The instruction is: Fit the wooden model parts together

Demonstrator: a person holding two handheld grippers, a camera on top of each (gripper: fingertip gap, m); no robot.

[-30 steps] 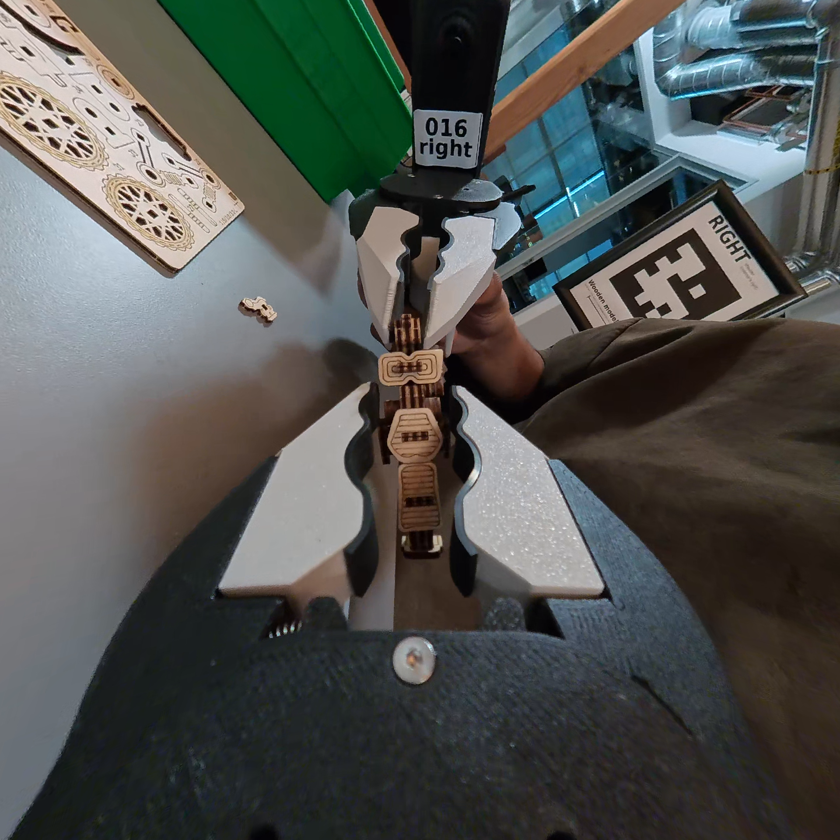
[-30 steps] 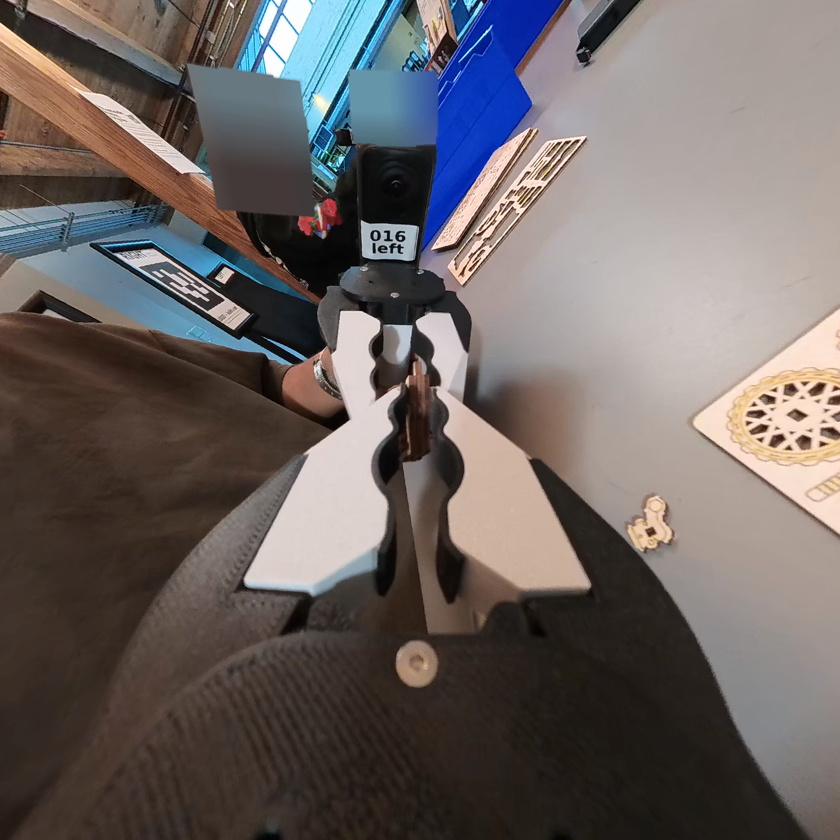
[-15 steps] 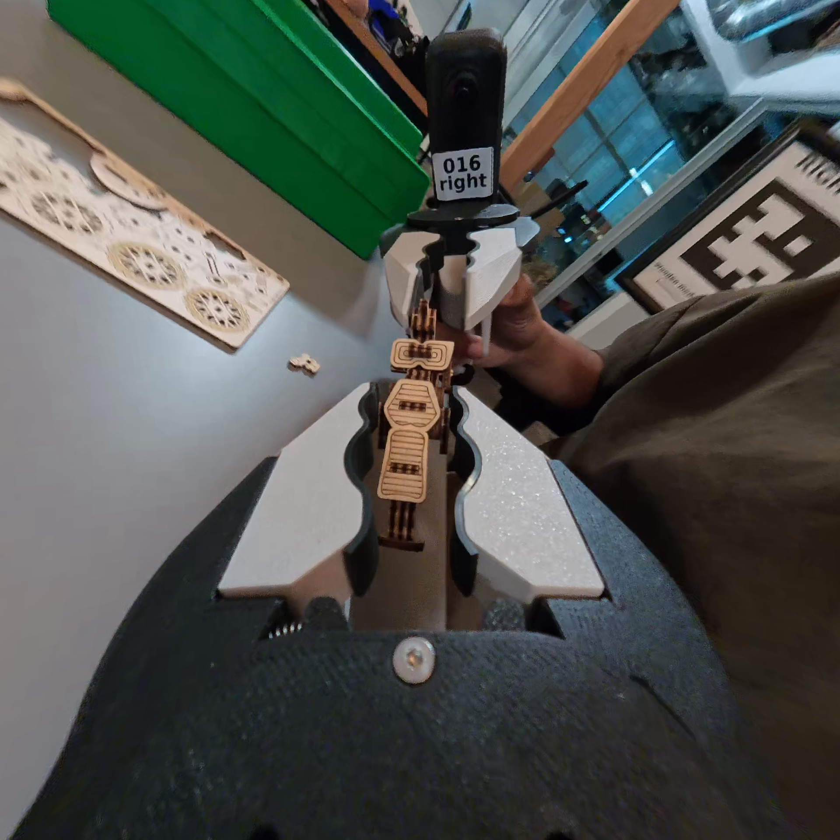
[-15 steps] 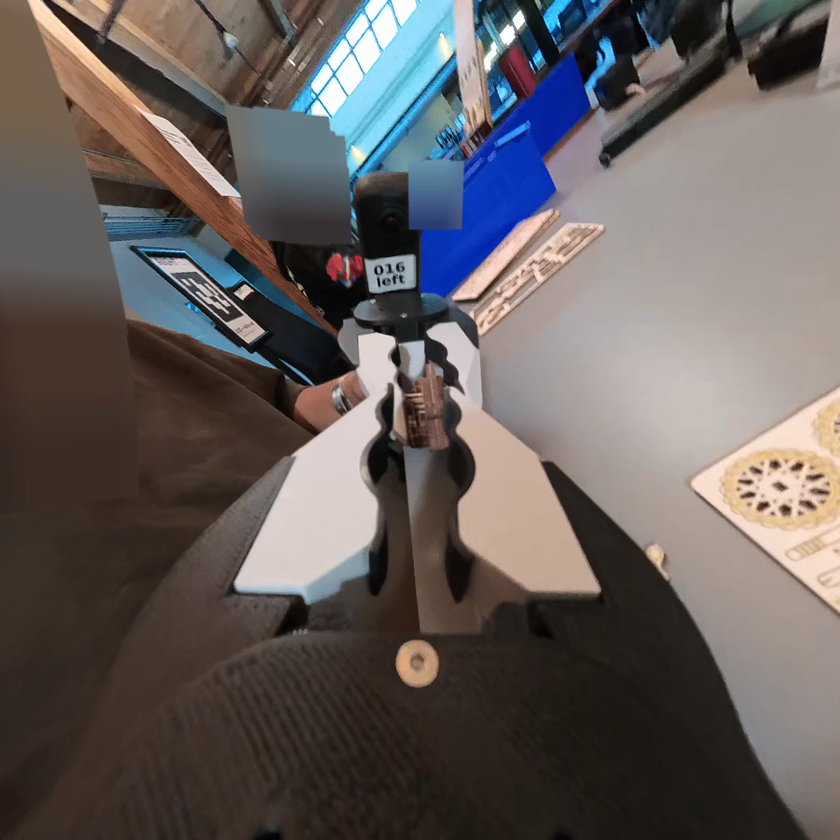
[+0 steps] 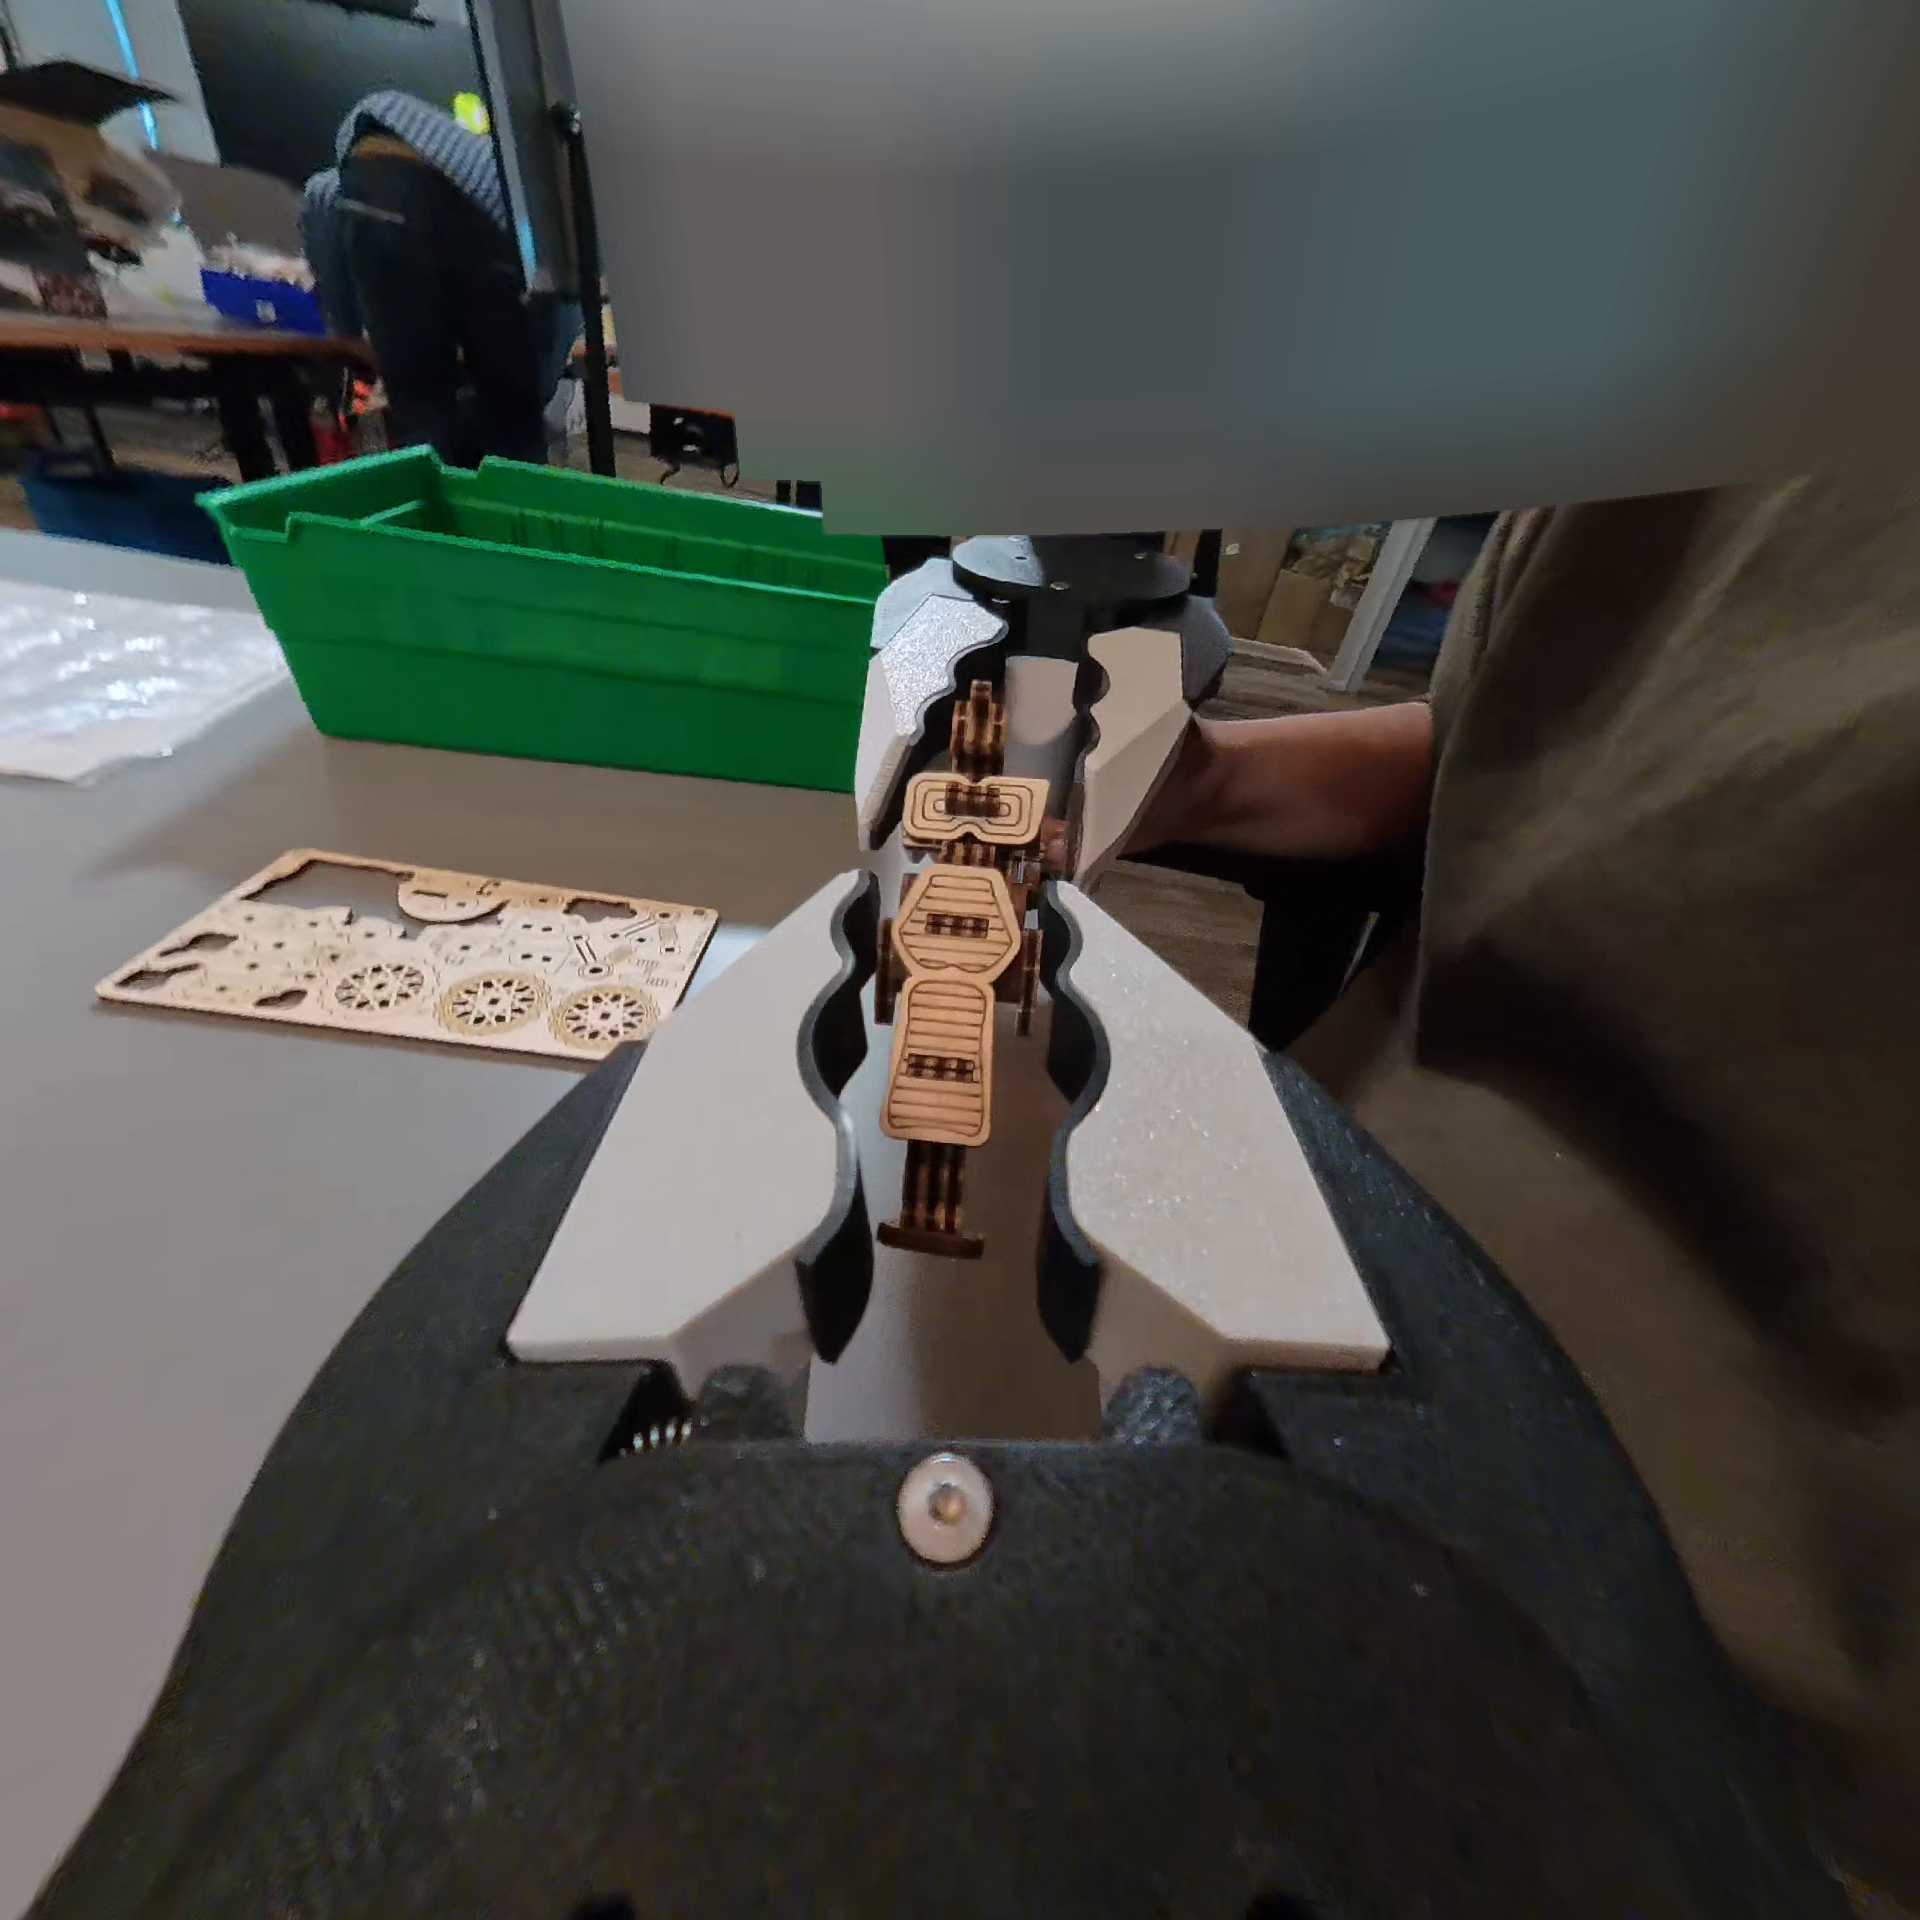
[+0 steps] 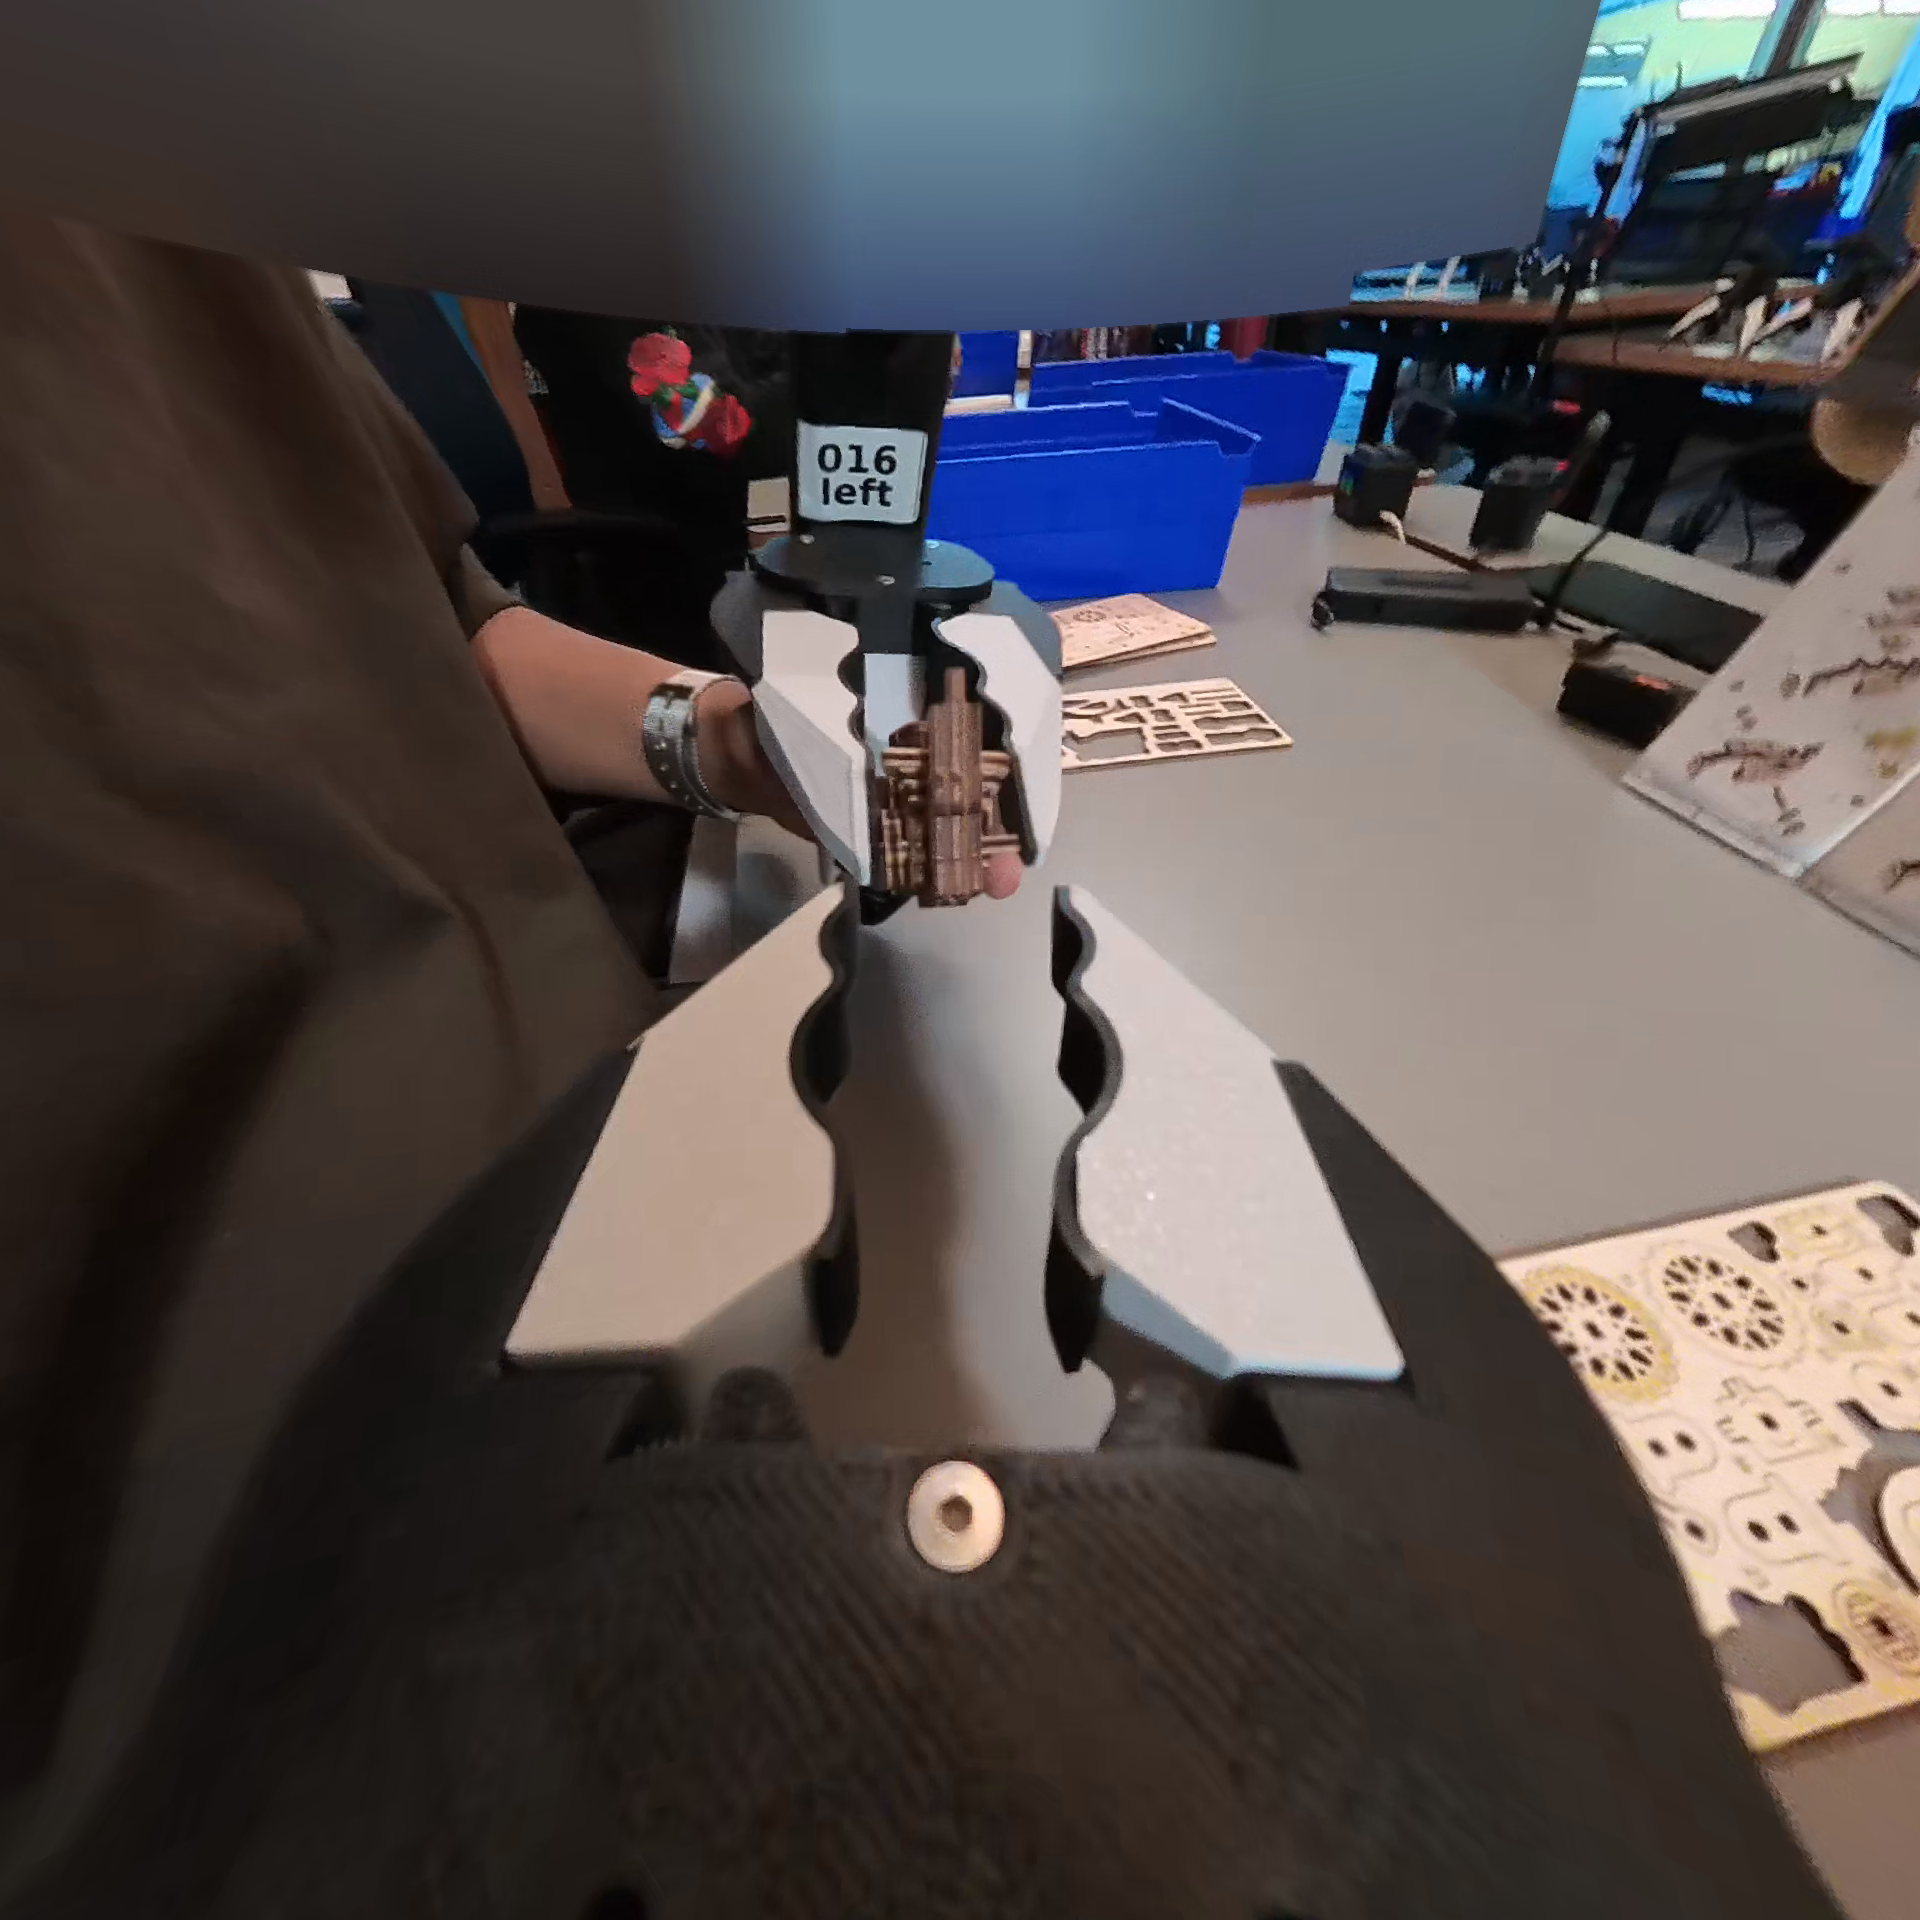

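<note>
Since the right gripper (image 6: 951, 914) let go a moment ago and backed off, the wooden model (image 5: 951, 987) now hangs in the left gripper (image 5: 951, 904) alone, pinched by its sides. The right jaws stand spread and empty, tips just short of the model's far end (no contact that I can see). My read: that fit step is done and the next part gets fetched. Long axis runs 6 to 12 along the left fingers, nose toward 12. Part sheet (image 5: 416, 961) lies at 9, green bin (image 5: 540, 634) at 10.
</note>
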